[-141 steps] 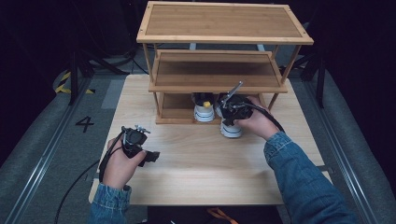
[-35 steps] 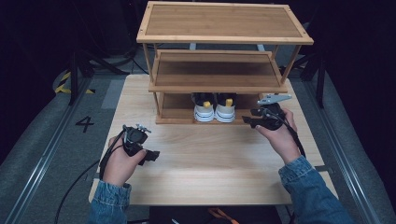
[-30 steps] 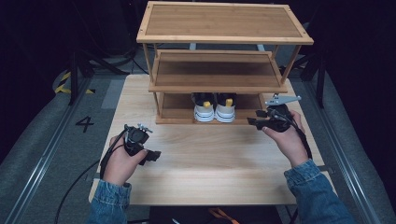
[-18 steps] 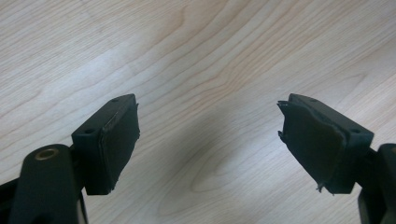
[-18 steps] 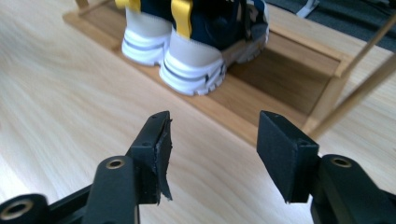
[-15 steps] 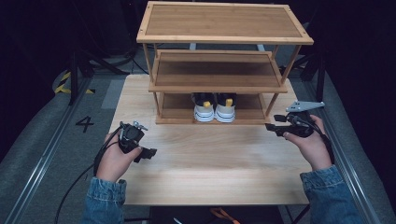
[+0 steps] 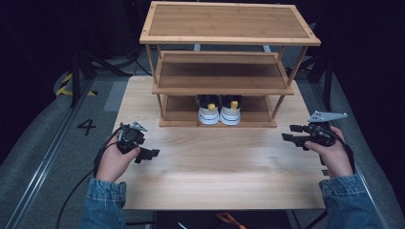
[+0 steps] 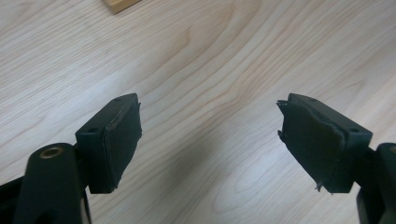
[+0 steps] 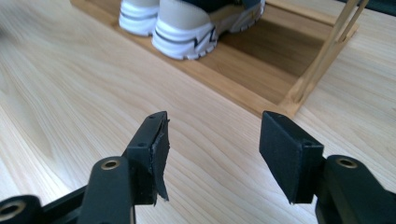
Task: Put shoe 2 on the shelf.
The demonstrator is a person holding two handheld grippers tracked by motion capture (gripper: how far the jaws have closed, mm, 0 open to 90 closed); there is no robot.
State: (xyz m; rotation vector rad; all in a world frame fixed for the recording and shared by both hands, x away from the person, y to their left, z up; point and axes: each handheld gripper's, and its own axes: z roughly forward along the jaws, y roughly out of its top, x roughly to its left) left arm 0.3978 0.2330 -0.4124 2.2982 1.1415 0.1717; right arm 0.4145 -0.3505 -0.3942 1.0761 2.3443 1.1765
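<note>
Sneakers (image 7: 219, 110) sit on the rack's (image 7: 229, 90) bottom shelf; both grippers, left (image 7: 145, 153) and right (image 7: 289, 135), hover fingers apart over bare table (image 7: 224, 167).

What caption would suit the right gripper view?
Open right gripper over the wooden table, facing white sneakers on the rack's bottom shelf.

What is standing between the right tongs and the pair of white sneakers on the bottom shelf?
Nothing visible. The open right tongs hover over bare light wooden table, with clear tabletop up to the white sneakers on the wooden rack's bottom shelf. The rack's corner post stands off to the side.
</note>
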